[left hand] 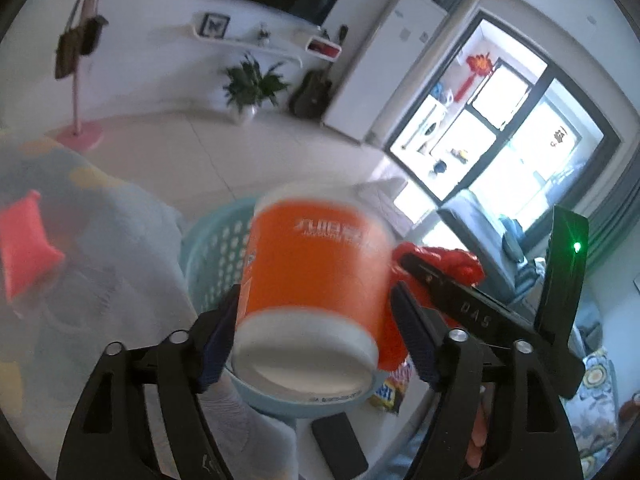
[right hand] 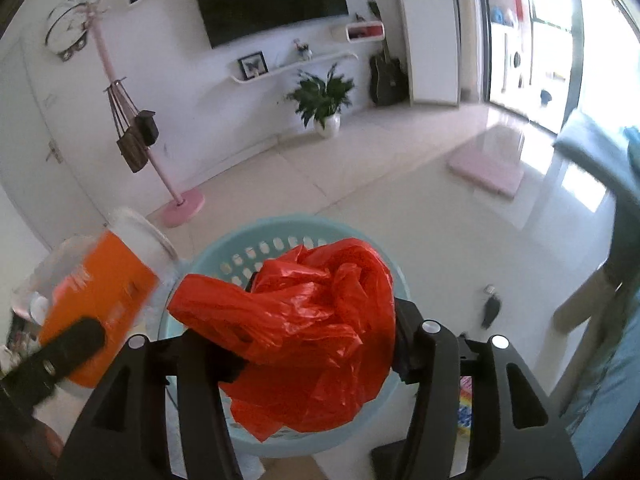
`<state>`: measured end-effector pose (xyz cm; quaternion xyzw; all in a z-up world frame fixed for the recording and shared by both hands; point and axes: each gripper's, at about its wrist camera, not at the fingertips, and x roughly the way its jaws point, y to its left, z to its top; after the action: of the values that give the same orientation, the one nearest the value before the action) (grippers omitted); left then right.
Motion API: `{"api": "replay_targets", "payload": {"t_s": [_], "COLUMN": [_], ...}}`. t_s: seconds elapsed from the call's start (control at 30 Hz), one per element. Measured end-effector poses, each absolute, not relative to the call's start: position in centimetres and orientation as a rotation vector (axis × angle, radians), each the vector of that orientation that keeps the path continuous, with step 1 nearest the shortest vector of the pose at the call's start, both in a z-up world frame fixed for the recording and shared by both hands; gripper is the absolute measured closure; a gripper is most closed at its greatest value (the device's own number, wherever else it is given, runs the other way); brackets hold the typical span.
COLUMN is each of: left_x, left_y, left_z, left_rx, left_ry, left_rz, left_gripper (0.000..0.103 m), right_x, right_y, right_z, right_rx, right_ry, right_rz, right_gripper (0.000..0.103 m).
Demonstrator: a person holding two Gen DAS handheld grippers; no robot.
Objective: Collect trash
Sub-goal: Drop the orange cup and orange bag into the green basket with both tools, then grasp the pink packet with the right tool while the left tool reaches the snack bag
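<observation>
My left gripper [left hand: 316, 312] is shut on an orange and white paper cup [left hand: 316, 276], held tilted above a light blue perforated basket [left hand: 212, 248]. My right gripper [right hand: 316, 344] is shut on a crumpled red plastic bag [right hand: 304, 320], held over the same basket [right hand: 248, 248]. In the right wrist view the cup [right hand: 100, 292] and the left gripper [right hand: 52, 360] are at the lower left. In the left wrist view the red bag [left hand: 448, 260] and the right gripper [left hand: 472, 300] are to the right of the cup.
A sofa with a patterned blanket and a red cushion [left hand: 24, 240] lies left. A black phone [left hand: 340, 444] and a snack packet [left hand: 392, 392] lie below the basket. A pink coat stand [right hand: 176, 200], a potted plant [right hand: 324, 100] and a pink mat [right hand: 488, 168] stand on the tiled floor.
</observation>
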<state>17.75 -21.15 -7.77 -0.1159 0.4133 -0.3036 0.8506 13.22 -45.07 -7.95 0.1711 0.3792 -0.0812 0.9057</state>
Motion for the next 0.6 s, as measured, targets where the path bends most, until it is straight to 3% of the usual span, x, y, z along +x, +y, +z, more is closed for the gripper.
{"api": "replay_targets", "payload": {"t_s": [0.2, 0.6], "left_x": [18.7, 16.2], "left_y": [-20.3, -18.4], "left_z": [-9.0, -6.7], "left_rx": [-0.287, -0.283], "left_ry": [0.903, 0.82], "left_rz": [-0.634, -0.617], "left_gripper": [0.023, 0.022], "right_x": [13.6, 11.8], "right_y": [-45.4, -43.0], "right_z": [-9.4, -6.7], "right_rx": [0.352, 0.311], "right_ry": [0.812, 0.748], "right_rz": [-0.175, -0.119], "right_gripper": [0.034, 0.032]}}
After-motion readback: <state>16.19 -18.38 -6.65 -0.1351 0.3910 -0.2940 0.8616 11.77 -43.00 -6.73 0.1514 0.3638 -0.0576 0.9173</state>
